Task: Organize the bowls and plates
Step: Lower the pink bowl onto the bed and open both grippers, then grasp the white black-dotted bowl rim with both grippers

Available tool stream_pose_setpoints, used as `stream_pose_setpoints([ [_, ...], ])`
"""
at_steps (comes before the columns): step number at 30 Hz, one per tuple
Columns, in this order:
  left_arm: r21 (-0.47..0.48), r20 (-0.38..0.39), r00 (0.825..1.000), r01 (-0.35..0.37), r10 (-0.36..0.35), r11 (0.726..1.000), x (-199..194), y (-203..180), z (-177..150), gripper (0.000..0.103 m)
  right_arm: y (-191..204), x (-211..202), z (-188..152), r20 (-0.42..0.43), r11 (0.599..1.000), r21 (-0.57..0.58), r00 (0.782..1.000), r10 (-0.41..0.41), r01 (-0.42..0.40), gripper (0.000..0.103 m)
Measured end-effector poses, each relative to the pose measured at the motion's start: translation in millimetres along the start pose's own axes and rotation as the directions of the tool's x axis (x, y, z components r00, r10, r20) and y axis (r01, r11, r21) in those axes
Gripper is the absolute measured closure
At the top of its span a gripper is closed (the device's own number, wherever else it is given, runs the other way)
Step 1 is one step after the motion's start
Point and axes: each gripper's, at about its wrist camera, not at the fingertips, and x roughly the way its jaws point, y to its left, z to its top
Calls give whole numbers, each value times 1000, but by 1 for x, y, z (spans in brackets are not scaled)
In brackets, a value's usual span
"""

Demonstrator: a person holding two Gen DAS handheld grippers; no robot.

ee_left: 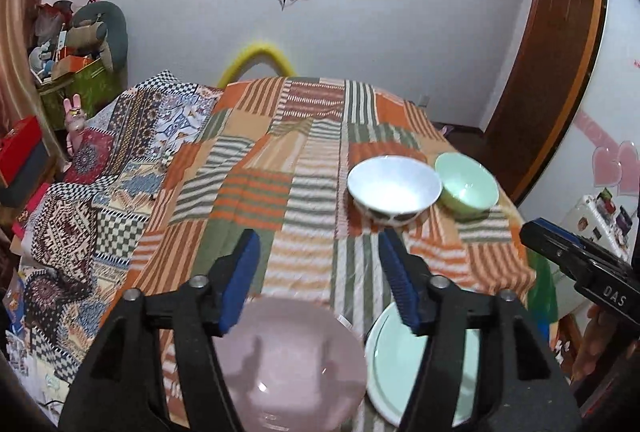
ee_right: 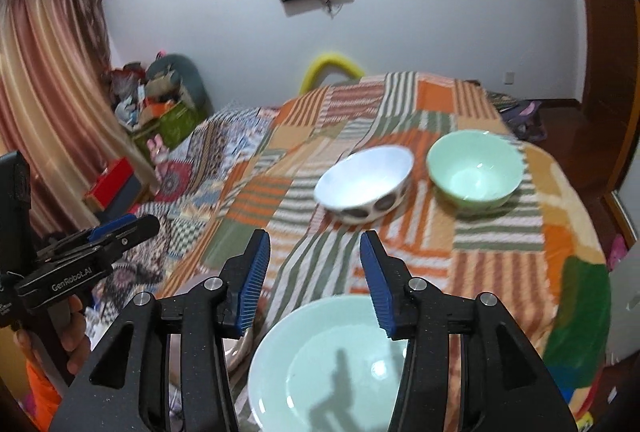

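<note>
1. Two sets of tongs hang spread and empty above the near edge of the desk: the left tongs over the pink plate, the right tongs over the pale green plate. Neither touches anything, which suggests each is lining up on its own plate before a grasp.
2. Both plates lie flat side by side, rims just beside each other, unstacked, so the sorting looks barely begun.
3. Farther out sit the bowls, upright and close together: a white bowl with dark spots to the left, a mint green bowl to the right, well apart from the plates.
4. Everything rests on a striped patchwork cloth, soft footing that probably keeps the crockery from sliding.
5. Stacking like with like seems the plausible aim.
</note>
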Motion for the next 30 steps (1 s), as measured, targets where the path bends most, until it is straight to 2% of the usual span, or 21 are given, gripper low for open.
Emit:
stream_pose_setpoints([
  [3, -6, -7, 1000, 22, -22, 1000, 12, -5, 13, 39, -10, -4, 9, 40, 999, 24, 999, -23, 22, 47],
  [10, -11, -20, 1000, 19, -19, 1000, 50, -13, 41, 39, -28, 6, 26, 57, 997, 52, 997, -54, 51, 47],
  [12, -10, -35, 999, 18, -18, 1000, 63, -13, 46, 35, -32, 13, 30, 53, 997, 52, 997, -63, 61, 47],
  [21, -54, -147, 988, 42, -49, 998, 138, -10, 57, 33, -50, 52, 45, 18, 994, 71, 996, -87, 85, 47],
  [30, -47, -244, 969, 27, -37, 999, 203, -11, 53, 33, -65, 110, 45, -86, 993, 50, 991, -106, 110, 47],
])
